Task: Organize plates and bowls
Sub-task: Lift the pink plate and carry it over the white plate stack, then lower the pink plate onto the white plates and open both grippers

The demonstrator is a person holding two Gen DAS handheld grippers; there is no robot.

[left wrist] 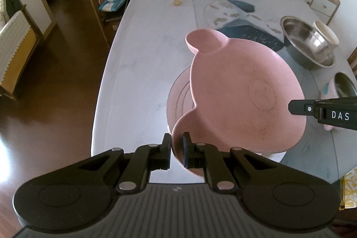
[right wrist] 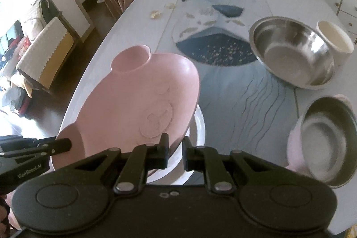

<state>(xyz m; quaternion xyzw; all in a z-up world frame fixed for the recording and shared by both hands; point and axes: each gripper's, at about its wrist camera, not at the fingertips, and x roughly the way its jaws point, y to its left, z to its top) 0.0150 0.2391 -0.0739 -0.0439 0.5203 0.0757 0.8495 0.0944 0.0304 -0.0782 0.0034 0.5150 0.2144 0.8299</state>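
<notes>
Working over the long pale grey table [left wrist: 138,59] with its blue-grey patterned mat. I am holding the pink bear-shaped plastic plate [left wrist: 241,90] tilted up off the surface, above a round pink plate with ringed grooves [left wrist: 178,102] that is lying flat near the table's front edge; in the right wrist view a white rim shows under that stack.

My left gripper [left wrist: 177,148] is clamping the near ear lobe of the bear plate, fingers pressed on either side of its rim. My right gripper [right wrist: 174,153] is sitting at the plate's opposite edge, fingers a little apart; I cannot tell whether they are gripping the rim or only hovering beside it.

Off to the right: the large stainless steel bowl [right wrist: 294,52], a cream cylindrical cup [right wrist: 337,41] just beside it, and a smaller steel bowl nested in a pale pink bowl [right wrist: 323,144].

Judging the step: stacking the bear plate onto the round one. Next move calls for levelling the tilt, centring over the round plate, lowering, then releasing the ear.
</notes>
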